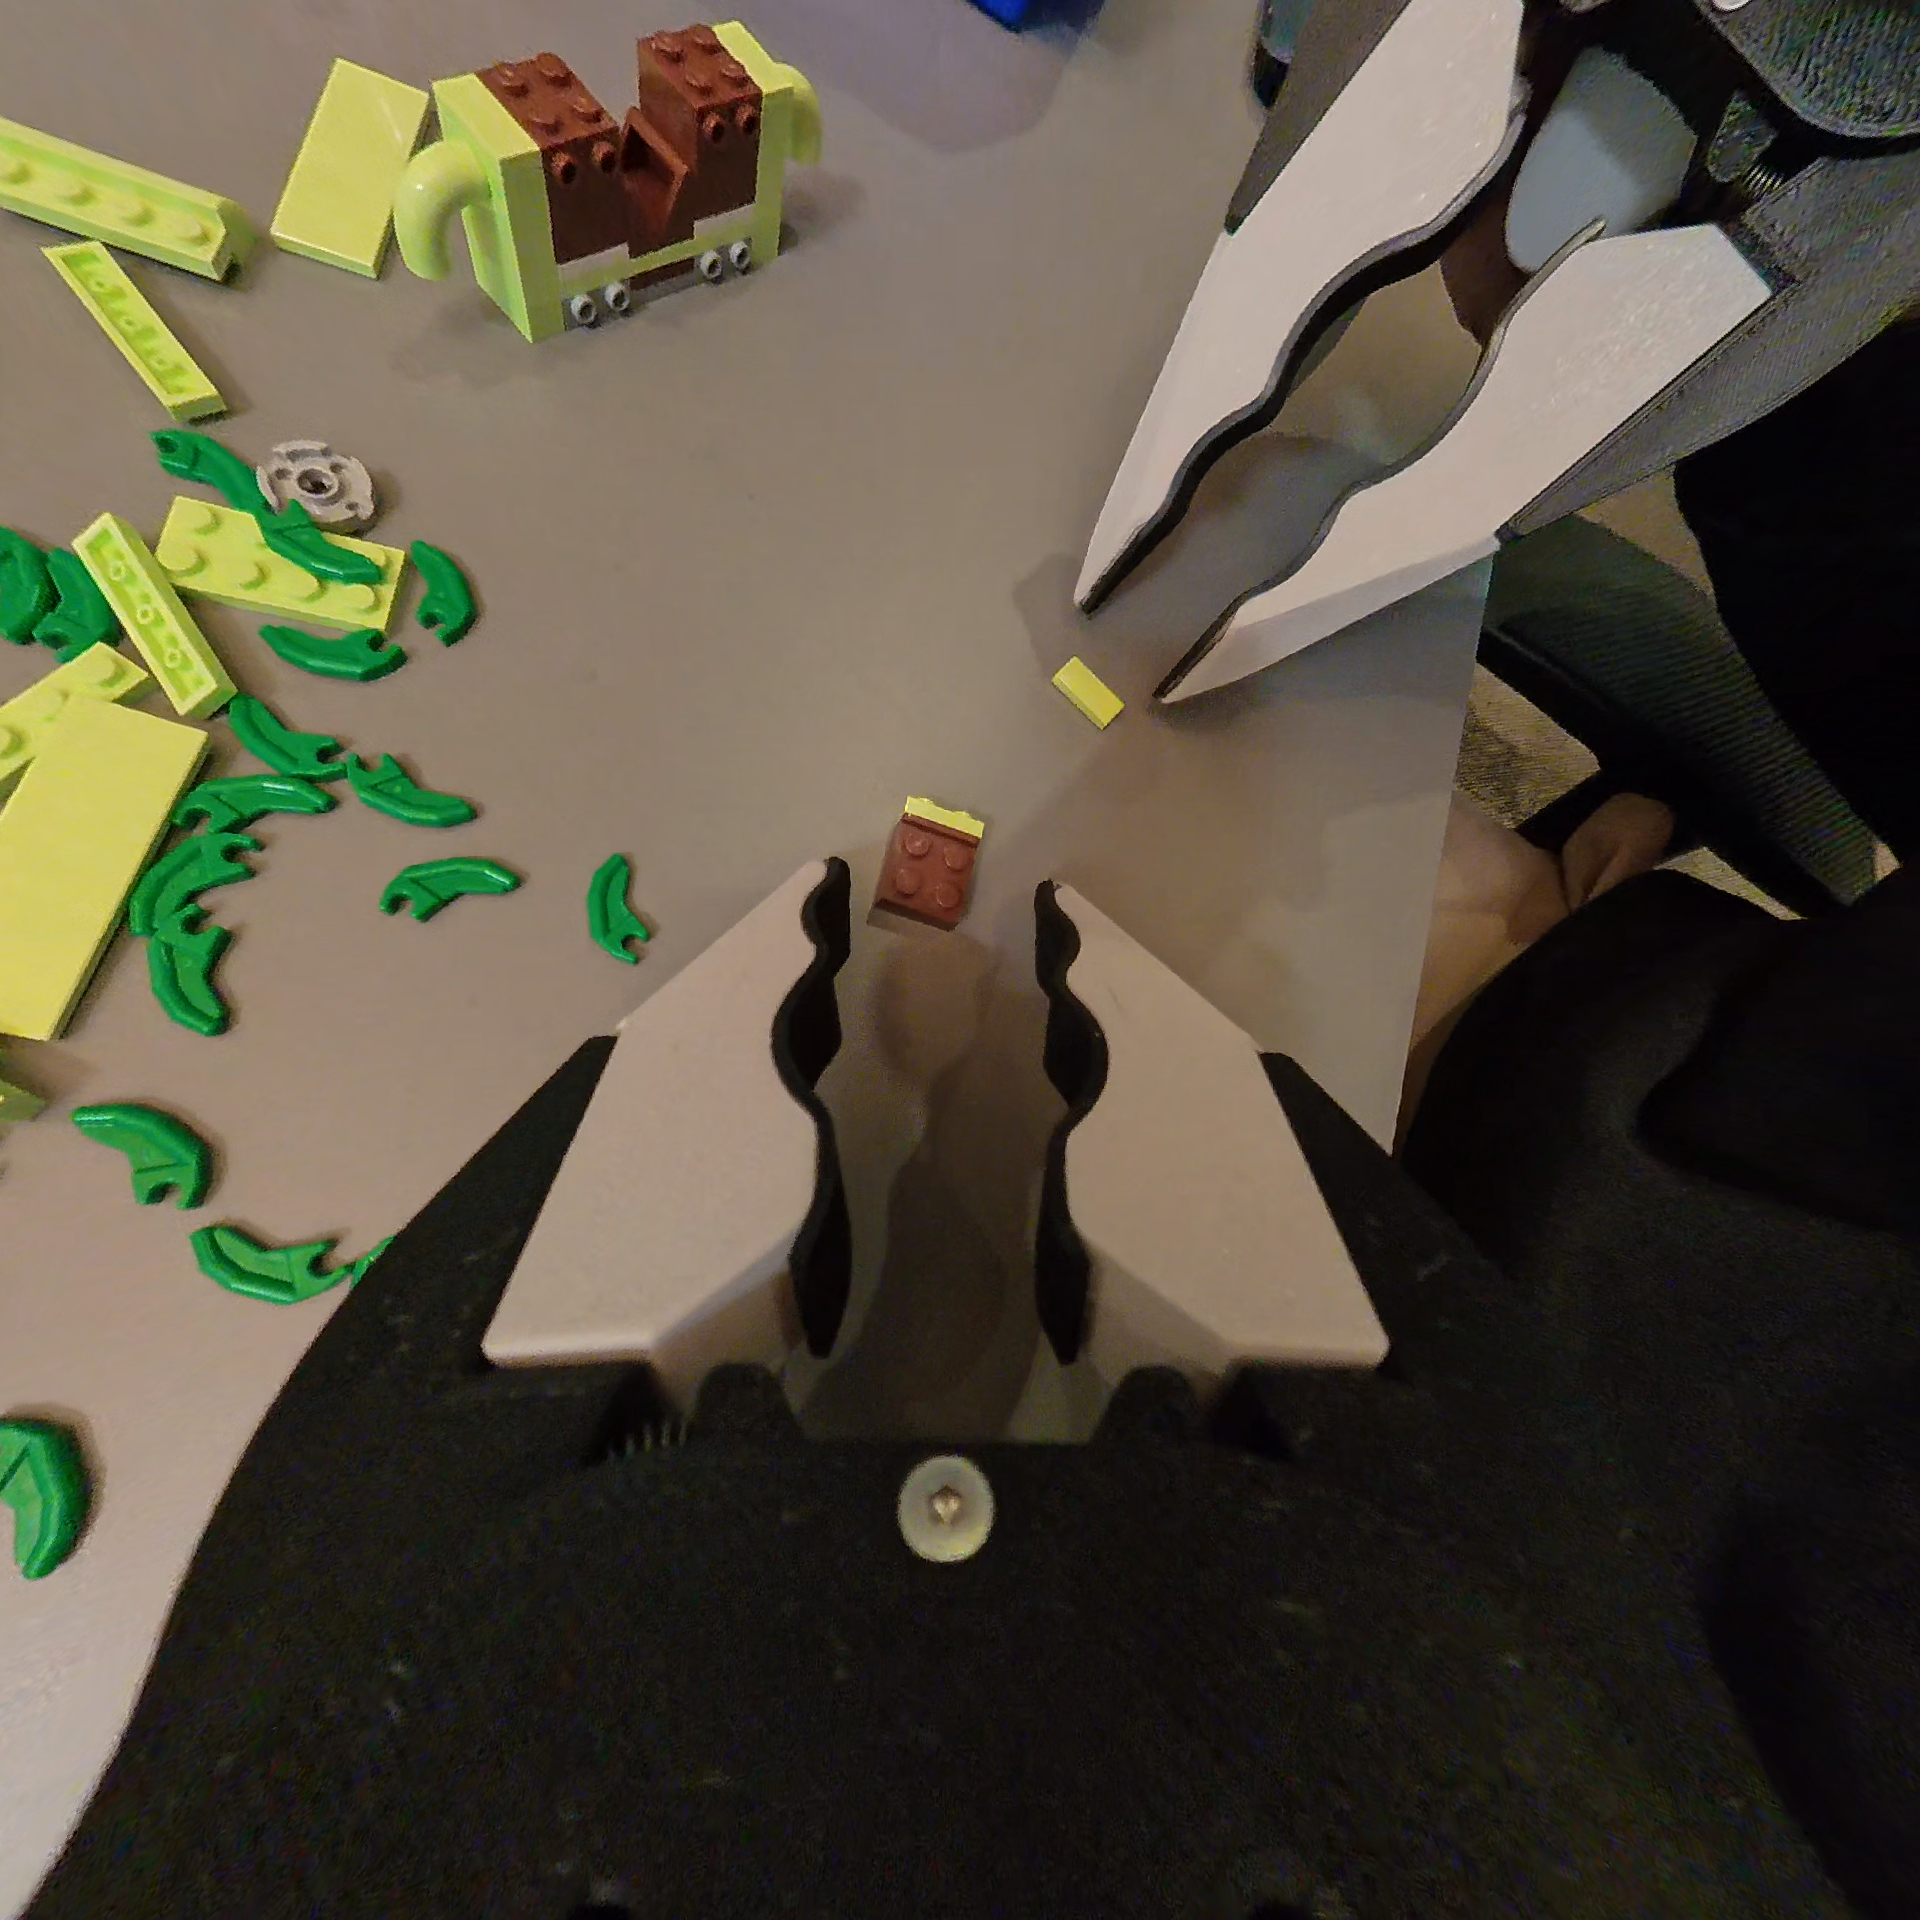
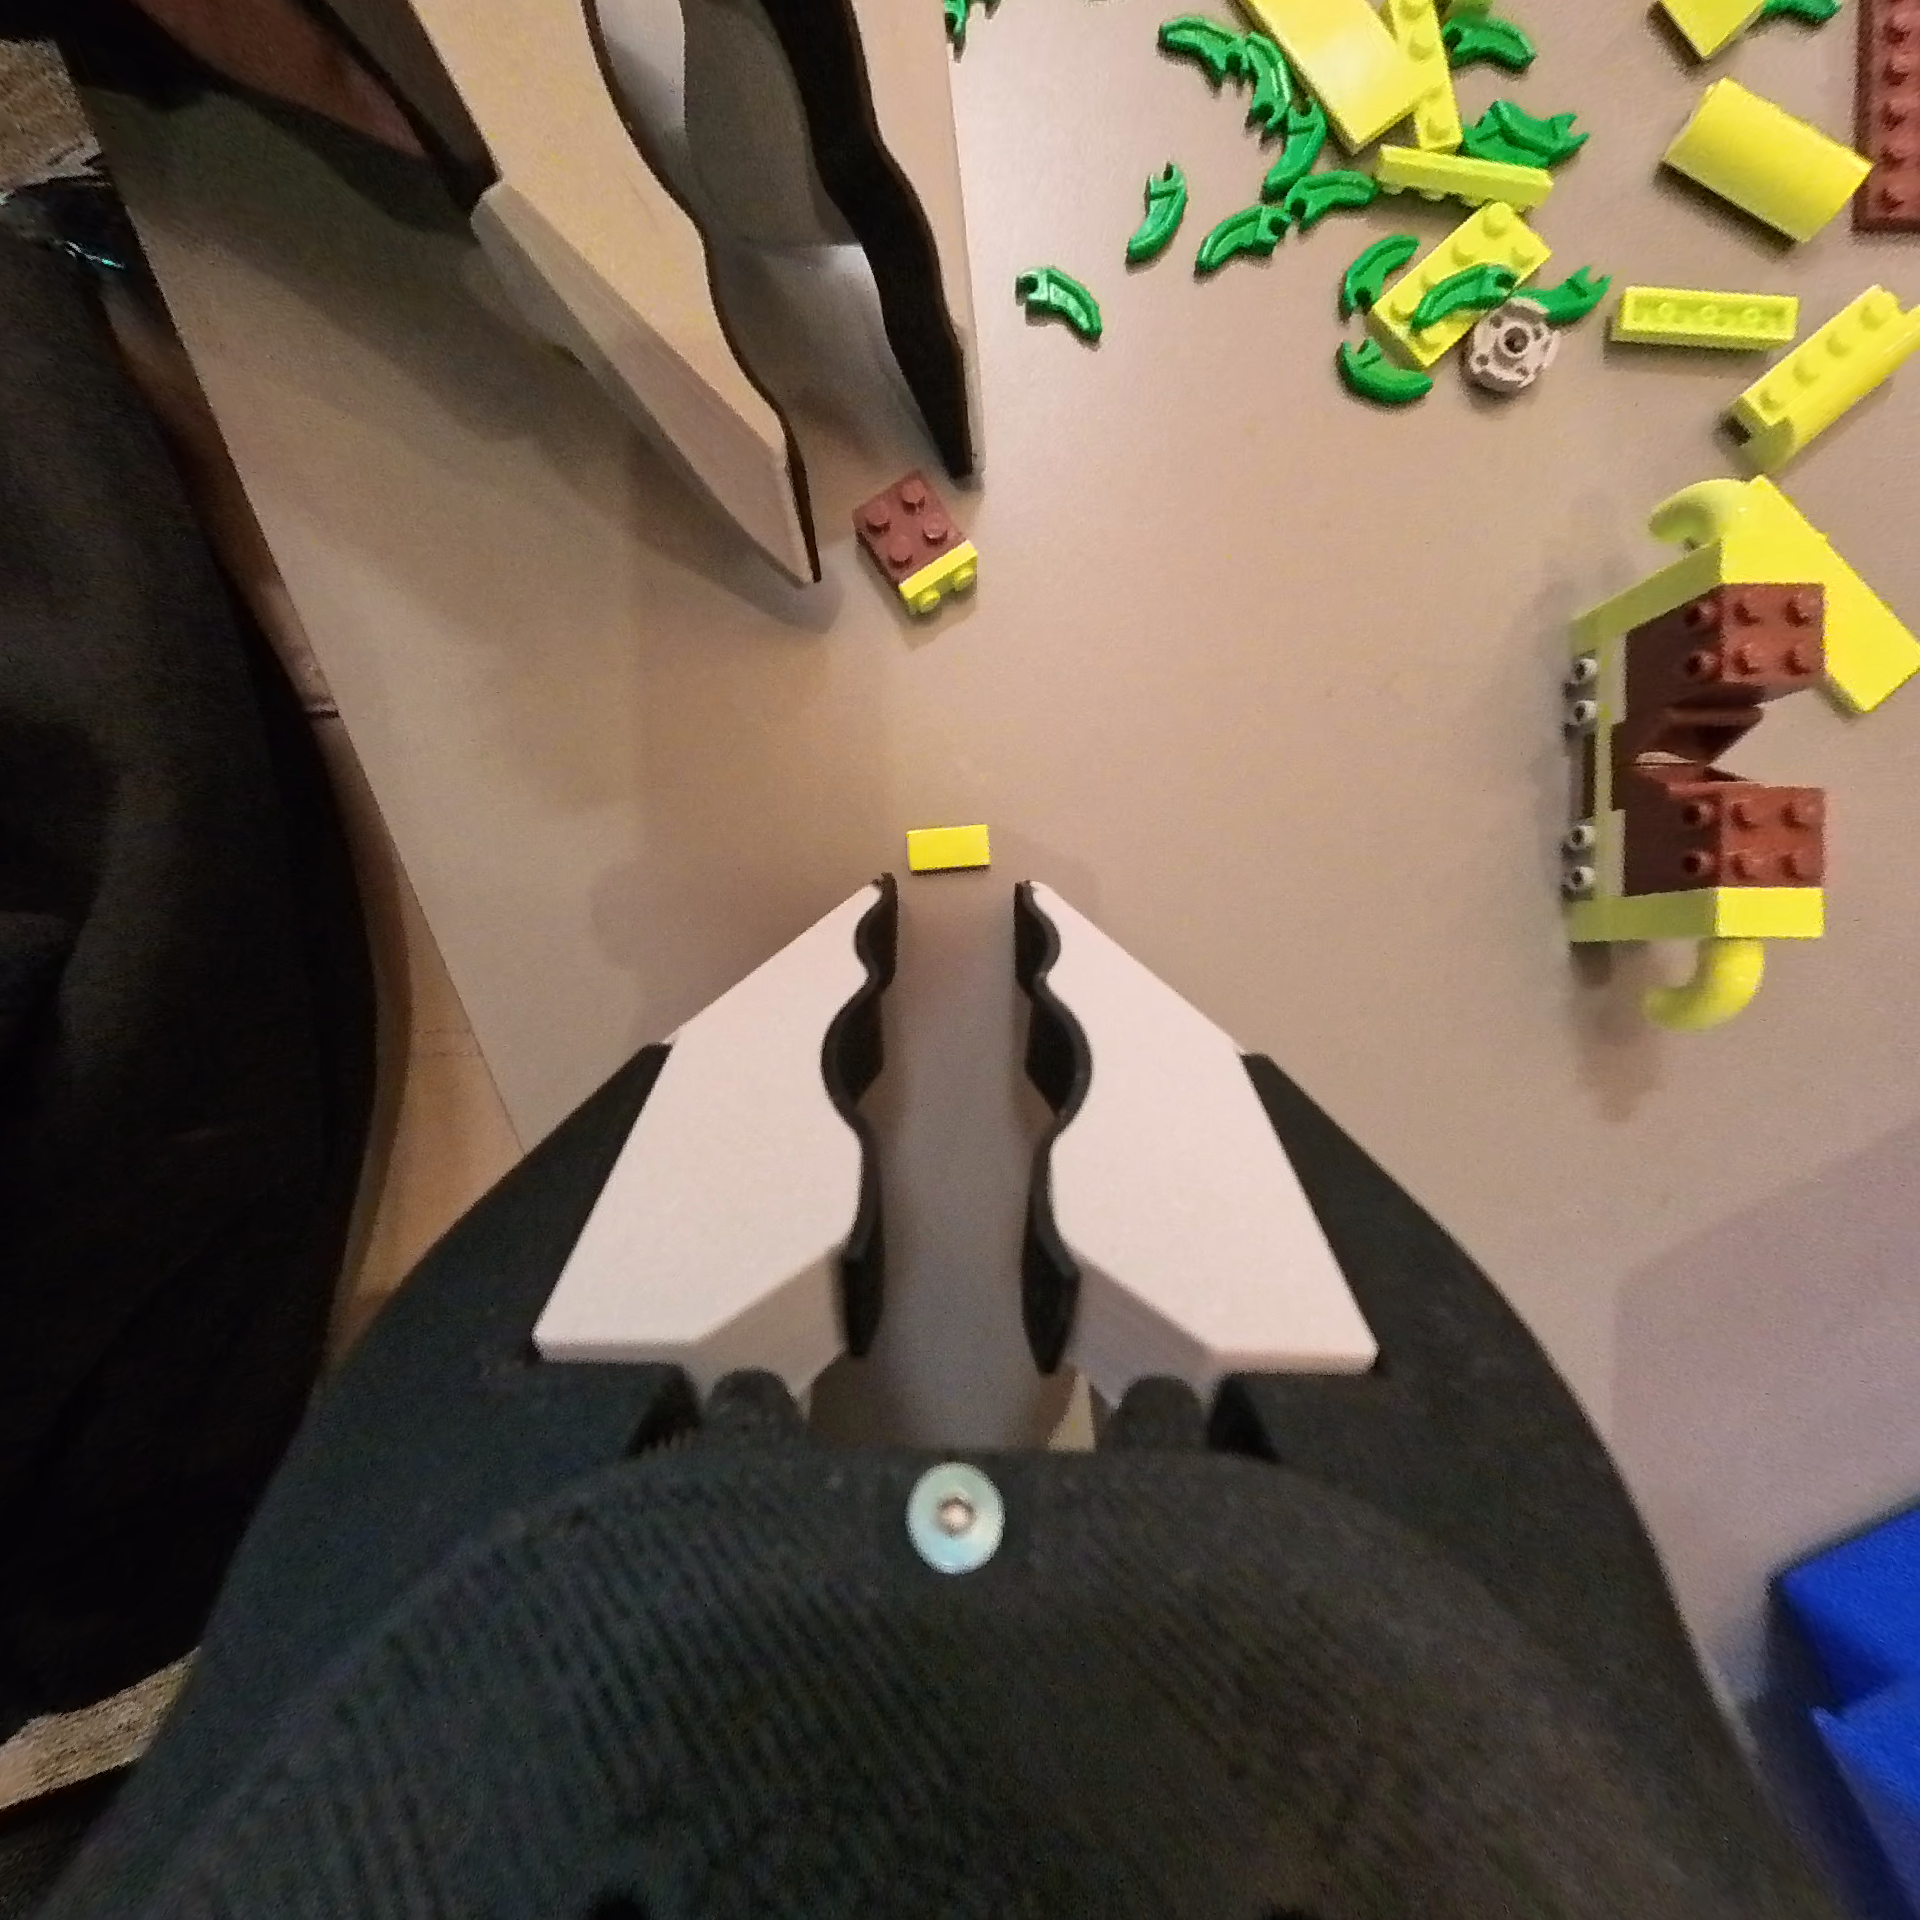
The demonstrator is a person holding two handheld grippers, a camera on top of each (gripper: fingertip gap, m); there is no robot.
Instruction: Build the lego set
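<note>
The left gripper [image 1: 943,883], jaws apart and empty, hovers just behind the small brown plate [image 1: 927,871], its lime end pointing away. The right gripper [image 2: 954,885], likewise apart and empty, faces a lime tile [image 2: 947,849] lying crosswise on the grey table [image 2: 1195,675]; the leaf pile [image 2: 1351,187] is cropped.

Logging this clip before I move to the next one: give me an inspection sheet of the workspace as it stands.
Surface: grey table, bare in the middle.
Job's things: small brown plate with lime strip just ahead of the left tongs; small lime tile just ahead of the right tongs; partly built lime and brown assembly lying apart from both.
Clutter: loose green leaf pieces, lime plates and a grey round piece scattered along one side.
Grippers: both tongs open, holding nothing.
Cables: nothing seen.
Surroundings: blue bin at the table's edge; dark clothing beside the table.
</note>
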